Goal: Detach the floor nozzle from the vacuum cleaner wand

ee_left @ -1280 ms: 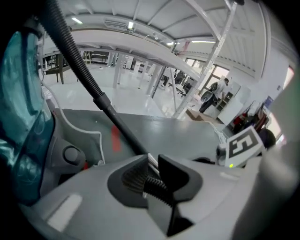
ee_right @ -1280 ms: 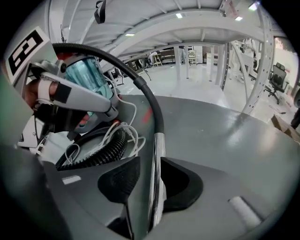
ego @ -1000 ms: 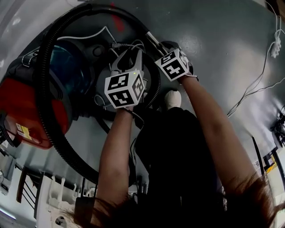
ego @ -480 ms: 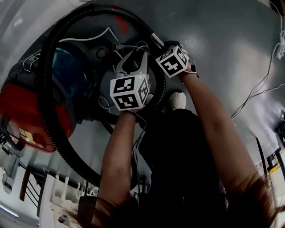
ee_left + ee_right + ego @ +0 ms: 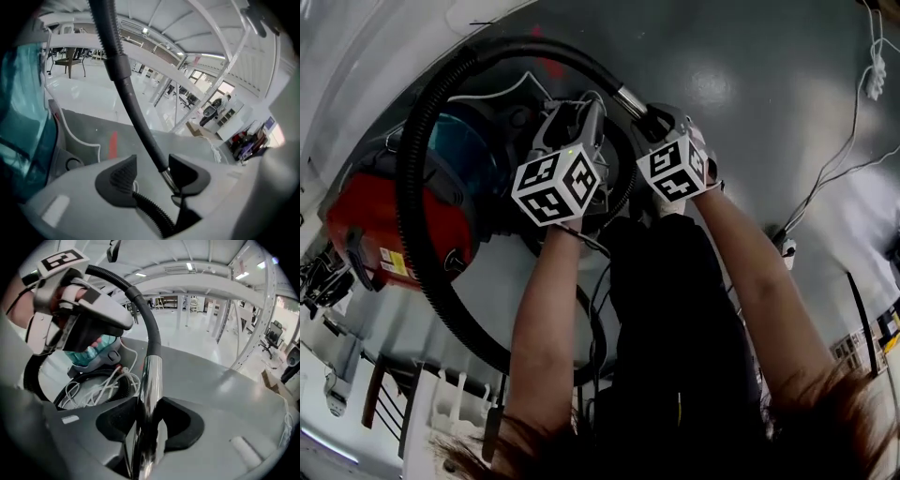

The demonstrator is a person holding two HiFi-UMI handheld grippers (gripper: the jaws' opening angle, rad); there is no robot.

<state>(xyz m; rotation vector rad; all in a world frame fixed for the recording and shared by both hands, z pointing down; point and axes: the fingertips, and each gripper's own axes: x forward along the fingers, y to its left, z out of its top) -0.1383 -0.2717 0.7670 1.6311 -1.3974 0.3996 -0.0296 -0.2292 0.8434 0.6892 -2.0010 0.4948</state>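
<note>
Both tools ride higher and nearer my head than a second back, and the left jaws stand wider.

Left tool (image 5: 152, 173): opening, released. The black hose handle (image 5: 136, 117) runs between the pads and lies against the right pad, with the left pad clear of it.

Right tool (image 5: 149, 420): closing, clenched on the chrome wand (image 5: 150, 376), a pad pressing each side.

My reading: the right tool carries the wand up off the grey floor (image 5: 750, 84) so its lower end can be worked. The left tool lets go, likely to take a new hold.

The hose (image 5: 422, 187) loops far-left round the red canister (image 5: 394, 225), which sits on the floor.

Floor nozzle: in no view. I judge it is at the wand's near end, below the right tool, hidden under my arms. On the far side of that tool the wand climbs into the handle the left tool straddles.
</note>
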